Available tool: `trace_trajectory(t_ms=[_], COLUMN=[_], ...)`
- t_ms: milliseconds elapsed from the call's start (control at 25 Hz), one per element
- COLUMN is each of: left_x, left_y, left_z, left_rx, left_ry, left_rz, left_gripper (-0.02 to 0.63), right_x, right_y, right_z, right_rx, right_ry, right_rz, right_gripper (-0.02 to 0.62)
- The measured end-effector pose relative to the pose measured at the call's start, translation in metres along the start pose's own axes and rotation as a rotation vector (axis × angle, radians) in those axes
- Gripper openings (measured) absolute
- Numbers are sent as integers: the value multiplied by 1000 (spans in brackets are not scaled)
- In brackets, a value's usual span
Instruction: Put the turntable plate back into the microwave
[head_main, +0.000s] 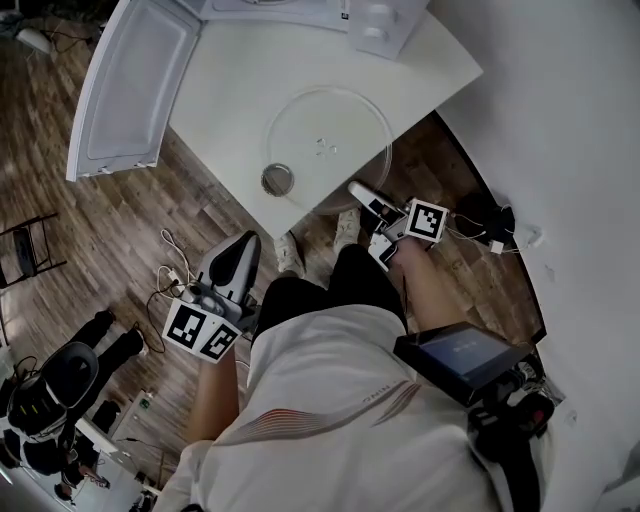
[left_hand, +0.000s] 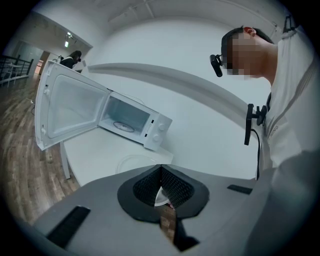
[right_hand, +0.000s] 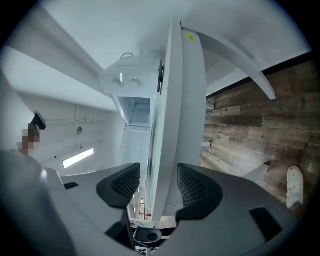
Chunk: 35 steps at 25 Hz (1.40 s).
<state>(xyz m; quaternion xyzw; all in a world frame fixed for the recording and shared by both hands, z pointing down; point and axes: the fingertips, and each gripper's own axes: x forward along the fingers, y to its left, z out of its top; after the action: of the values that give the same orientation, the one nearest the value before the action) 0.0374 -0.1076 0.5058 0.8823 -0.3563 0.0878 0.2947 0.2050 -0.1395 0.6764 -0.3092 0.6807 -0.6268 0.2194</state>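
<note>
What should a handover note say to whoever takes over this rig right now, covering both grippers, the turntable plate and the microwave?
Left gripper: shut, empty, held low, off the table.
Right gripper: jaws wide apart, rolled on its side, at the table's edge by the plate's rim; nothing gripped.
Turntable plate: flat on the white table, its rim apparently overhanging the edge near the right gripper.
Microwave: at the table's far end, door wide open.
Done: door open, plate within reach.
Left: grip the rim, lift the plate, set it in the cavity.
</note>
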Motion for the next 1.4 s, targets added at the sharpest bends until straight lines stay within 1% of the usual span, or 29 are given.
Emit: trace_trajectory(t_ms=[160, 240, 400, 560, 720, 920, 1120, 1400], left_x=[-1, -1, 0, 1, 2, -1, -8, -19], left_y=[1, 1, 0, -4, -5, -6, -1, 9], left_z=[-1, -2, -5, -10, -11, -7, -6, -2], left_rx=[-10, -15, -18, 12, 10, -18, -18, -24], left_ry=[-7, -5, 2, 26, 31, 14, 6, -7], left_rz=[6, 4, -6, -29, -44, -67, -72, -79], left_gripper=[11, 11, 11, 11, 11, 11, 11, 11], right_x=[2, 2, 6, 6, 6, 8, 7, 8], right_y=[0, 1, 1, -4, 1, 6, 12, 30], right_z=[0, -1, -2, -2, -1, 1, 1, 0], right_rx=[62, 75, 94, 108, 105, 122, 79, 11], right_ry=[-10, -7, -11, -33, -53, -73, -114, -142], right_rz=[32, 41, 45, 30, 42, 60, 73, 62], right_gripper=[235, 187, 116, 74, 37, 28, 28, 28])
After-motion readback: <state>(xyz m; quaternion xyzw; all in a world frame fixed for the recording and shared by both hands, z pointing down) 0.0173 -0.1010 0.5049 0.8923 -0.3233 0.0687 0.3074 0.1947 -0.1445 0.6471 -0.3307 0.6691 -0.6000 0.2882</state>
